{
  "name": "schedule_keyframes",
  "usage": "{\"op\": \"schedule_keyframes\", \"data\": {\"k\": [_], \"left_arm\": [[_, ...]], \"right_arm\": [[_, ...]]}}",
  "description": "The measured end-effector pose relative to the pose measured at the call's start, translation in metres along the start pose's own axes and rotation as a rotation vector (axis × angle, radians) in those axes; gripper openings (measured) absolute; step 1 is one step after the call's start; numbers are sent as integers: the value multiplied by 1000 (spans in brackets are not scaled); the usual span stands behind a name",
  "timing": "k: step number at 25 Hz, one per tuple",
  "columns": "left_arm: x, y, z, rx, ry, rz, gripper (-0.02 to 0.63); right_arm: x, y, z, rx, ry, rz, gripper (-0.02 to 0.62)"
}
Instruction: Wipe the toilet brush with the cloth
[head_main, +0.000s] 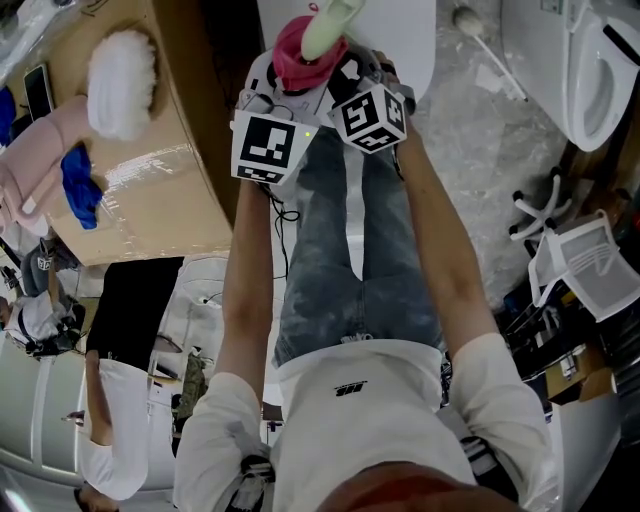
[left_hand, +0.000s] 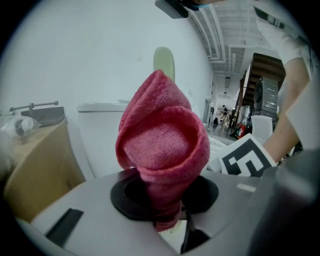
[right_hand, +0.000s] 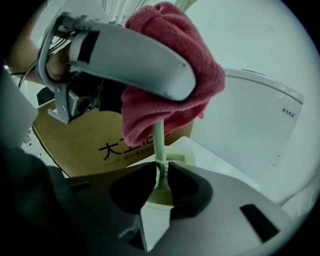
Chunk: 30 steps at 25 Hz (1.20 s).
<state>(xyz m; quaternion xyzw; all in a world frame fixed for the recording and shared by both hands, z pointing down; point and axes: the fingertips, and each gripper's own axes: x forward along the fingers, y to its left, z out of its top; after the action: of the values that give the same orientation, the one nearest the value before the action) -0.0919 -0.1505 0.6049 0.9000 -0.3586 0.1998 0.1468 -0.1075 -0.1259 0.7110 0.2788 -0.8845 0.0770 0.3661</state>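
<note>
Jaws of left gripper (left_hand: 167, 220) squeezed tight on red cloth (left_hand: 162, 145). Jaws of right gripper (right_hand: 161, 172) nearly closed, pinching thin stick of toilet brush (right_hand: 158, 142). Brush stands upright, white toilet (right_hand: 260, 120) just beyond it on far side. Cloth wrapped round stick, above right jaws. My guess for good wipe: hold right hand steady, grip firm. Slide cloth slowly along stick, hugging it all round. No sideways tug, or stick may slip out.
</note>
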Motion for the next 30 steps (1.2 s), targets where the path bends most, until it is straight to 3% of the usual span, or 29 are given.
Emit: {"op": "schedule_keyframes", "data": {"k": [17, 30], "left_arm": [[-30, 1, 97, 26, -128, -38, 154], [-13, -3, 38, -18, -81, -35, 120]], "right_arm": [[0, 0, 0, -4, 19, -5, 67], [0, 0, -1, -11, 6, -14, 67]]}}
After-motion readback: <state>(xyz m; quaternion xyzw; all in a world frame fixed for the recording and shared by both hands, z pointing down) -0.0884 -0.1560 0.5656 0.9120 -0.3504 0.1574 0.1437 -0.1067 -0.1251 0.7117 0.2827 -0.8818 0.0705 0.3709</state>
